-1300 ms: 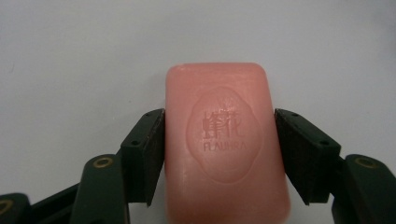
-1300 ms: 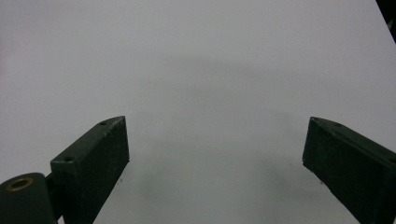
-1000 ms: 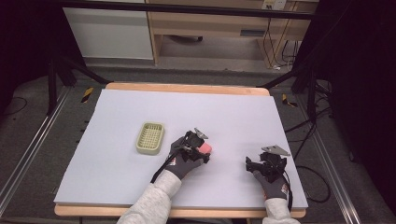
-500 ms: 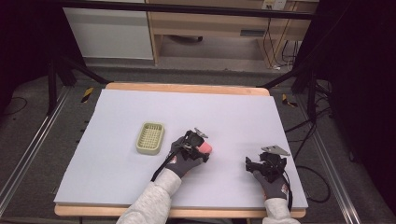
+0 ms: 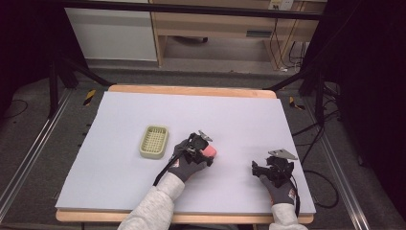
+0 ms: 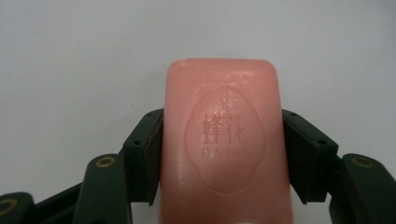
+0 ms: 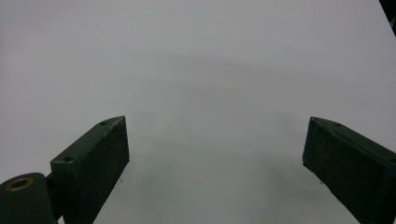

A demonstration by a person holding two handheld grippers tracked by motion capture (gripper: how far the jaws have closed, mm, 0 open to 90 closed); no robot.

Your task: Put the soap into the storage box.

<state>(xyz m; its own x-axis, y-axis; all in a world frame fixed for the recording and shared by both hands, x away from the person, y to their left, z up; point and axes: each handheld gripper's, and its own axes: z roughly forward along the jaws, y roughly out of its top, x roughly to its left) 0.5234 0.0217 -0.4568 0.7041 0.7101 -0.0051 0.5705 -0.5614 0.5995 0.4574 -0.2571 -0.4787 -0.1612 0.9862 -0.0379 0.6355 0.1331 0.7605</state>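
A pink soap bar (image 6: 223,140), clamped between the 2 jaws of the left gripper (image 5: 207,149), sits just right of a pale green slotted soap dish (image 5: 154,141) on the white table (image 5: 119,187), while the right gripper (image 5: 269,168), jaws spread apart on nothing, rests well right of that dish.

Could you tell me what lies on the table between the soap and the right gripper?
Nothing: in the high view the table is bare between the soap, held in the left gripper, and the right gripper.
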